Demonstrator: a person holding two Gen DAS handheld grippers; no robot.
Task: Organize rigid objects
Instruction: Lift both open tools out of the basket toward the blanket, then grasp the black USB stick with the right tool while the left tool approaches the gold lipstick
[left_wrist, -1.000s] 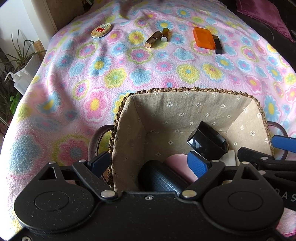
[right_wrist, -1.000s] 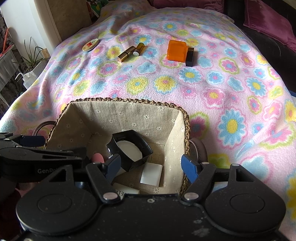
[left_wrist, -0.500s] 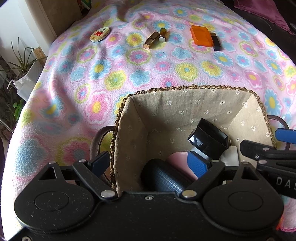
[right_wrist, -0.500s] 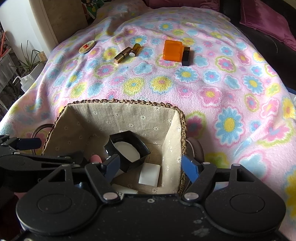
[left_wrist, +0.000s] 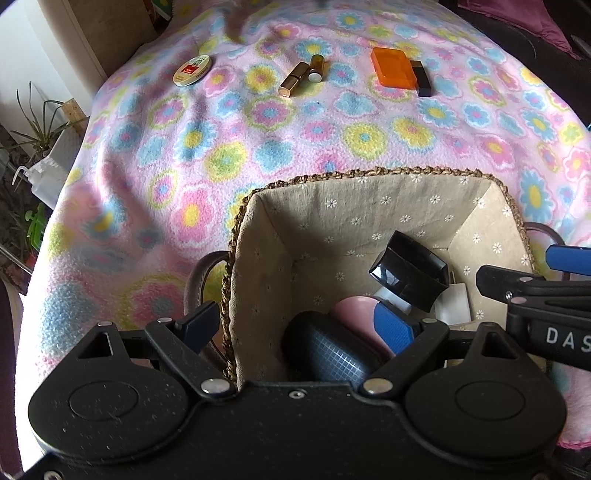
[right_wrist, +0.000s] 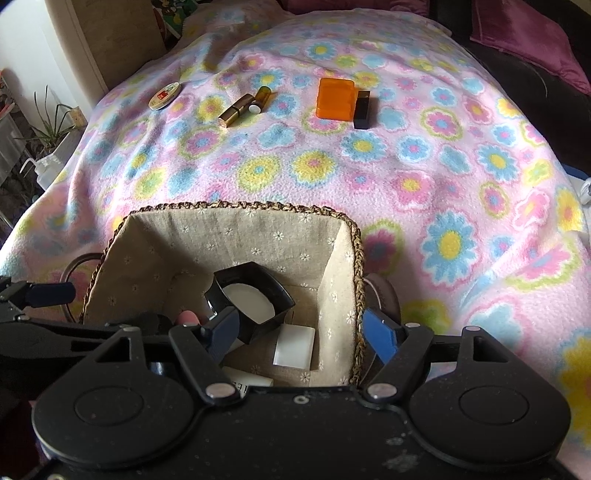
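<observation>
- Two grippers, both with jaws spread and nothing pinched. The left gripper (left_wrist: 299, 325) straddles the basket's left wall, one finger outside and one inside; the right gripper (right_wrist: 304, 328) does the same on the right wall.
- One wicker basket (right_wrist: 284, 212) with a daisy-print liner, sitting on the flowery pink blanket (right_wrist: 424, 177).
- Inside it I count one black open-topped case (right_wrist: 255, 291) lying tilted with a white disc in it, one white square block (right_wrist: 294, 346), one dark gridded cylinder (left_wrist: 328, 350), one pink rounded thing (left_wrist: 352, 308), plus one white labelled box edge (right_wrist: 247, 380) half hidden under the right gripper.
- Out on the blanket, well apart from the basket: one round tin (right_wrist: 165, 96), one gold lipstick tube (right_wrist: 236, 109) touching one amber vial (right_wrist: 261, 98), one orange box (right_wrist: 335, 99) with one black bar (right_wrist: 362, 109) just beside it. So five still loose.
- Versus a second ago: pretty much nothing moved. Basket contents lie the same, the five loose bits are in the same spots, and both grippers hang at the same walls with the same gap.
</observation>
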